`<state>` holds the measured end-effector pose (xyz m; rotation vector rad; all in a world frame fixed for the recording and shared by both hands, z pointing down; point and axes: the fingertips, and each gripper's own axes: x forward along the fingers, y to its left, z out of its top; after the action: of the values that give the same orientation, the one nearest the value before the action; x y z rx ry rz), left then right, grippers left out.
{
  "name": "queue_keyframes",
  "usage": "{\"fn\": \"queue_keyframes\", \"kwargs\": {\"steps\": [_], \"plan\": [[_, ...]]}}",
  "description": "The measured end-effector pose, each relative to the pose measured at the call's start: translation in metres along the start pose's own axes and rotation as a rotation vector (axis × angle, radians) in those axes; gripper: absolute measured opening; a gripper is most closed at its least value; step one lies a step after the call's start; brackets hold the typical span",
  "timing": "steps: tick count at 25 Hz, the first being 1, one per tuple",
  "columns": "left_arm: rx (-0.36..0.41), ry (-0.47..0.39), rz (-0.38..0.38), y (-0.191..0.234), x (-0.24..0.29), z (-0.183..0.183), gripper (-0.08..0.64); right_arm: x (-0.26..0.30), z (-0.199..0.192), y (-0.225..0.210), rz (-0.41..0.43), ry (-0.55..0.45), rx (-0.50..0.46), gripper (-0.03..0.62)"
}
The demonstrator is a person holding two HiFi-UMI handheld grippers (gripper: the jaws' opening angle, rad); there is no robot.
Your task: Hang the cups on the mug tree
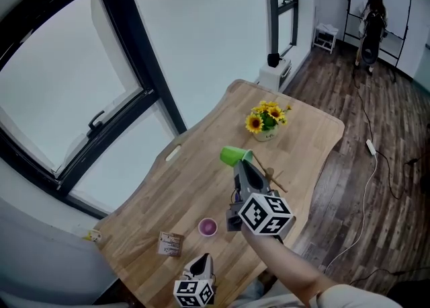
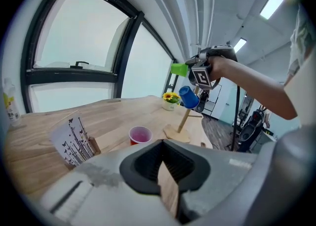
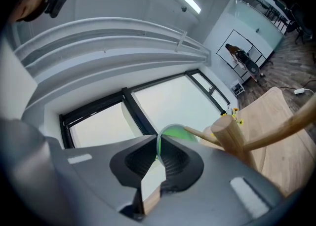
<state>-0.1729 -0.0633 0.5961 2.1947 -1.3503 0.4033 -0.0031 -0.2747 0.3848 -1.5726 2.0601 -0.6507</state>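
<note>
My right gripper (image 1: 243, 163) is shut on the rim of a green cup (image 1: 232, 155), which it holds on its side above the table next to the wooden mug tree (image 1: 273, 179). In the right gripper view the green cup (image 3: 174, 133) is pinched at the jaw tips (image 3: 159, 143), with the tree's post (image 3: 231, 137) just to the right. The left gripper view shows a blue cup (image 2: 188, 96) hanging on the mug tree (image 2: 183, 121). A red cup (image 2: 140, 135) stands upright on the table. My left gripper (image 2: 162, 143) is low near the table's front edge, shut and empty.
A pot of sunflowers (image 1: 265, 122) stands at the far end of the wooden table (image 1: 201, 165). A small card holder (image 1: 170, 243) sits near the front left, beside the red cup (image 1: 207, 226). Windows run along the left. A person (image 1: 371, 21) stands far off by a whiteboard.
</note>
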Motion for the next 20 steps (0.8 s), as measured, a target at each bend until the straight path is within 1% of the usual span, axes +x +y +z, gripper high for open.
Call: {"fn": "queue_keyframes", "kwargs": {"steps": [9,13,20], "plan": [[-0.021,-0.014,-0.004,0.010,0.002,0.002,0.005,-0.007,0.011,0.001,-0.020,-0.056,-0.013,0.023],[-0.024,-0.025,0.002,0.013,0.001,0.005,0.005,-0.012,0.014,-0.003,-0.034,-0.056,-0.002,0.021],[-0.022,-0.033,0.005,0.011,0.001,0.004,0.005,-0.023,0.015,-0.009,-0.043,-0.053,-0.012,0.016]]}}
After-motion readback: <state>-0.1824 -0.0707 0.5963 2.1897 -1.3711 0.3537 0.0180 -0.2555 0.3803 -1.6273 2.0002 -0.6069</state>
